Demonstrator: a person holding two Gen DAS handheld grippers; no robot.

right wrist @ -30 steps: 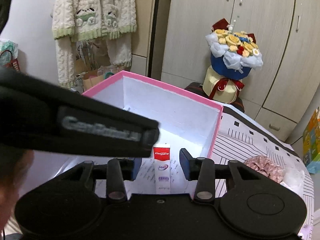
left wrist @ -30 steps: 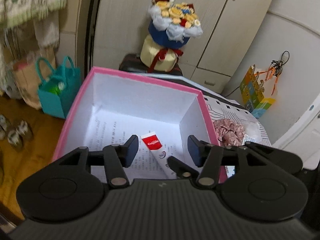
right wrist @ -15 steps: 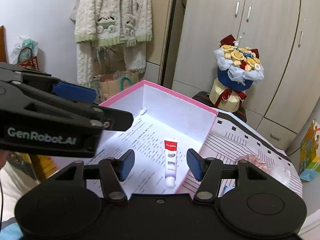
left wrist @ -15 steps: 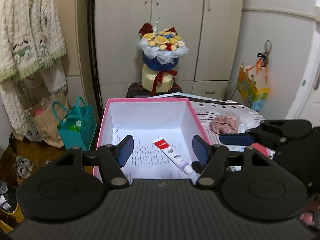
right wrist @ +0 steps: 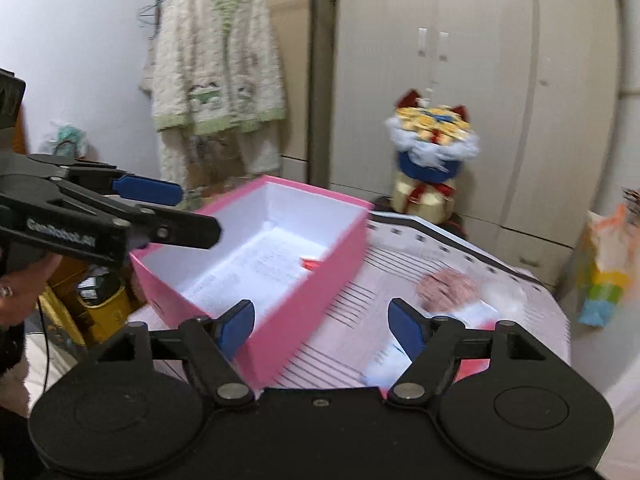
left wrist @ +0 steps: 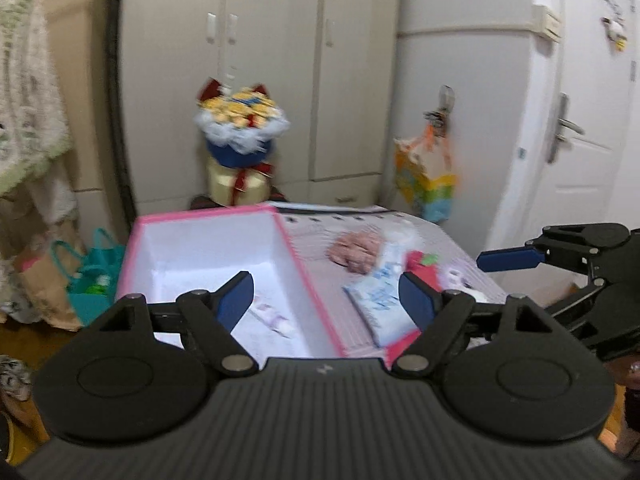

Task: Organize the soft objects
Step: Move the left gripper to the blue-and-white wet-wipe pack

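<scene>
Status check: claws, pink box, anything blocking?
Left claw and right claw just opening, nothing between them. Toothpaste tube lies in pink box. Pink scrunchie outside, unobstructed.

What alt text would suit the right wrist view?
Open tongs hover above a pink box on a striped table, nothing between their blue pads. A second pair of tongs reaches in from the left, and a pink scrunchie lies right of the box.

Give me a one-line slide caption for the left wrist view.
Open, empty left claw above a pink box holding a toothpaste tube, with soft items waiting on the striped tablecloth beside it.
</scene>
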